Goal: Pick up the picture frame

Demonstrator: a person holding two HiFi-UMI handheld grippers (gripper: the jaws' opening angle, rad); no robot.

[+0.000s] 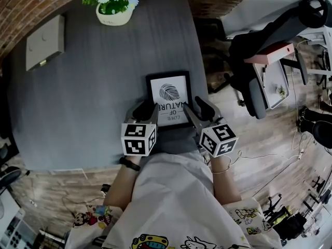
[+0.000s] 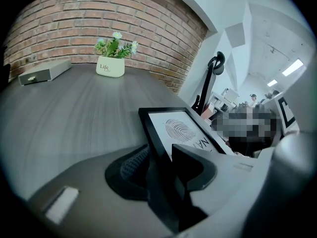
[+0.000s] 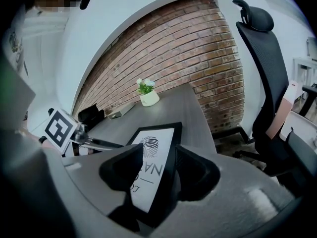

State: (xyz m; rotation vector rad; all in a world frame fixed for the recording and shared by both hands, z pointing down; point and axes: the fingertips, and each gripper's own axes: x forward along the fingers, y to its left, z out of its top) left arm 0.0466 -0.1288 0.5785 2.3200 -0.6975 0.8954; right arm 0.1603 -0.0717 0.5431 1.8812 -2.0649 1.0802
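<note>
the left gripper [image 1: 149,112] pinches the left edge of the picture frame [image 1: 169,95]. the right gripper [image 1: 196,110] pinches its right edge.

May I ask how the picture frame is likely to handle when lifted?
The picture frame looks flat and rigid, so probably stiff and light. Its smooth narrow border, pinched by the left gripper and right gripper, might slip.

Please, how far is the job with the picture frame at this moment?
Done: the grasp. The left gripper is shut on the left edge of the picture frame, and the right gripper is shut on its right edge. In hand: the frame sits between both grippers at the near side of the table. Left: the lift. I cannot tell whether the frame is off the table top yet.
</note>
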